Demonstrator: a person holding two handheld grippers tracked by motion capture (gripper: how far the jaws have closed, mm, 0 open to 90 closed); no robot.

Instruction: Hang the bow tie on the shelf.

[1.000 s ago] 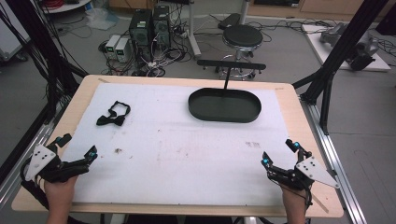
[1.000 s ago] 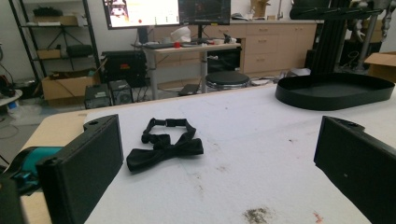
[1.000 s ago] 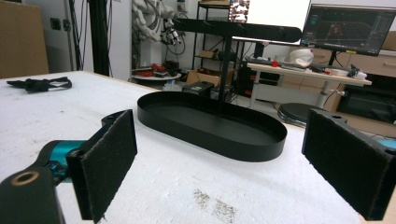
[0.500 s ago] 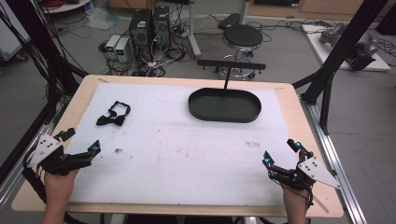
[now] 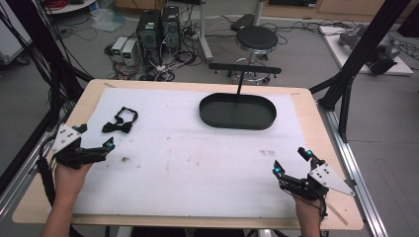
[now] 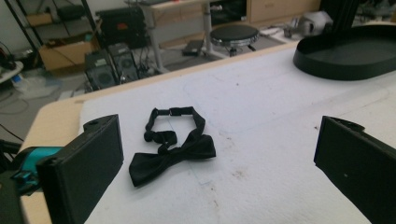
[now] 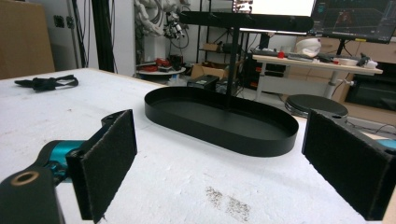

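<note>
The left gripper (image 5: 94, 137) is wide open near the bow tie (image 5: 120, 121). The right gripper (image 5: 291, 162) is wide open too, facing the black tray (image 5: 237, 111).

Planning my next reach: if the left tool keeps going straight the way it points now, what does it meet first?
Most likely the black bow tie, lying flat on the white mat just ahead of the open left tool. Depth is hard to judge; the tool could pass above it.

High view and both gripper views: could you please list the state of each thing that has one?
Left tongs: open, empty, aimed at the bow tie.
Right tongs: open, empty.
Bow tie: lying flat on the white mat, untouched.
Black tray: upright, empty.
</note>
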